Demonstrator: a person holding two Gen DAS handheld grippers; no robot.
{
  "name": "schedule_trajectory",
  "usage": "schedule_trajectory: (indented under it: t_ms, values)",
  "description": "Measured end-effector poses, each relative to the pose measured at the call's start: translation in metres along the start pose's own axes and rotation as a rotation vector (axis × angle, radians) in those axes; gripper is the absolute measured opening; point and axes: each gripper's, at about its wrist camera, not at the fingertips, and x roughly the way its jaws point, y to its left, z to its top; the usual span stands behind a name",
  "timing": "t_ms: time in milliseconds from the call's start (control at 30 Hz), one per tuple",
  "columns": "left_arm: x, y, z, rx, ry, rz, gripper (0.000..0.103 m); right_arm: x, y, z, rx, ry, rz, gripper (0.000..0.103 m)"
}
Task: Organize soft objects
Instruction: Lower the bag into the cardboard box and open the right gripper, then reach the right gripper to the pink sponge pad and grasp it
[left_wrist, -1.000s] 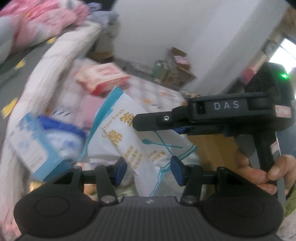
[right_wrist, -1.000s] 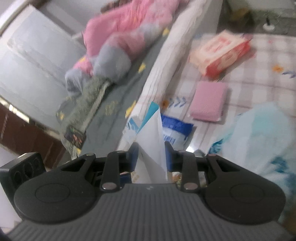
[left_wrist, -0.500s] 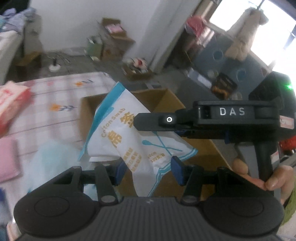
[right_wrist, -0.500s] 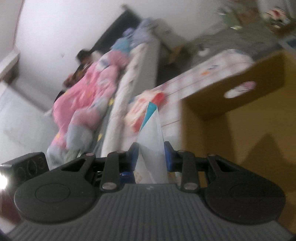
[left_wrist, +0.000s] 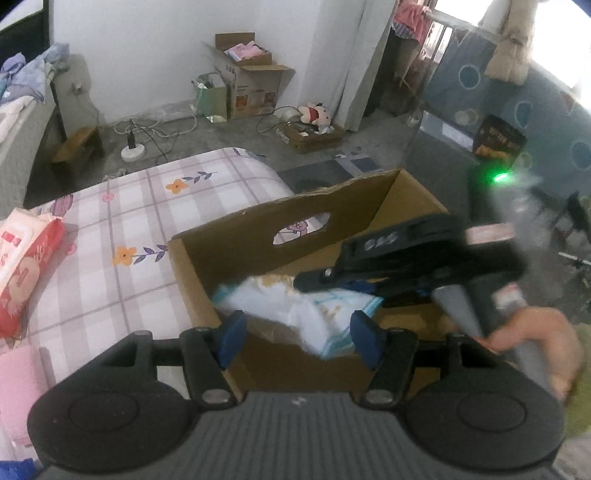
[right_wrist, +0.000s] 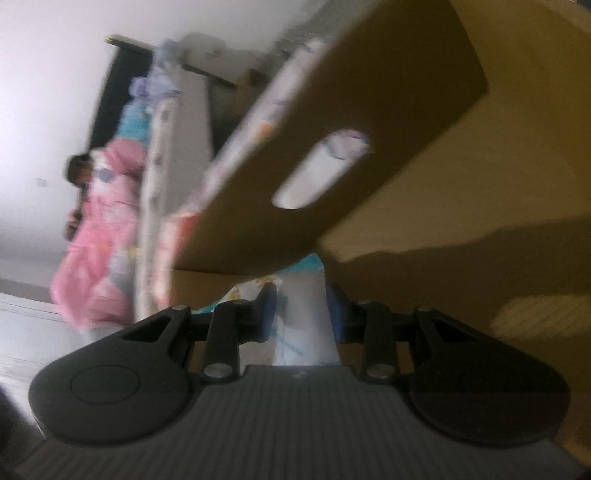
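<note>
A white and teal cotton swab bag (left_wrist: 291, 306) lies blurred inside the open cardboard box (left_wrist: 229, 236). My right gripper (left_wrist: 332, 282) reaches into the box from the right, shut on that bag; a hand (left_wrist: 532, 332) holds its handle. In the right wrist view the bag (right_wrist: 301, 321) is pinched between the blue pads (right_wrist: 267, 314) of the right gripper (right_wrist: 301, 314), under the box wall with its handle hole (right_wrist: 321, 173). My left gripper (left_wrist: 298, 341) hovers over the box's near edge. Its jaws are opening, and the pads stand clear of the bag behind them.
The box sits on a checked floral bedsheet (left_wrist: 129, 221). A red and white tissue pack (left_wrist: 22, 266) and a pink cloth (left_wrist: 18, 380) lie at the left. More cardboard boxes (left_wrist: 251, 81), cables and a plush toy (left_wrist: 314, 112) are on the floor behind. Pink bedding (right_wrist: 103, 229) is farther left.
Both grippers swung from the bed over to the cardboard box. The bag went down into it, tipped flat. The left jaws widened and came off the bag; the right gripper rolled and kept its hold.
</note>
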Motion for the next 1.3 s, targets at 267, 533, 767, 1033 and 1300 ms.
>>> schedule_trajectory:
  t_ms: [267, 533, 767, 1033, 1300]
  values:
    - [-0.04, 0.027, -0.02, -0.07, -0.067, -0.008, 0.064, 0.034, 0.004, -0.024, -0.05, 0.018, -0.101, 0.028]
    - [-0.084, 0.06, -0.057, -0.159, -0.123, 0.025, 0.069, 0.002, 0.04, -0.031, -0.184, -0.126, -0.129, 0.029]
    - [-0.111, 0.086, -0.101, -0.234, -0.154, 0.091, 0.073, 0.008, 0.061, -0.035, -0.276, -0.092, -0.073, 0.025]
    - [-0.127, 0.111, -0.145, -0.334, -0.152, 0.132, 0.073, 0.054, 0.061, -0.038, -0.234, -0.009, -0.016, 0.02]
    - [-0.137, 0.121, -0.16, -0.34, -0.193, 0.195, 0.073, 0.018, 0.082, -0.04, -0.287, -0.058, 0.023, 0.022]
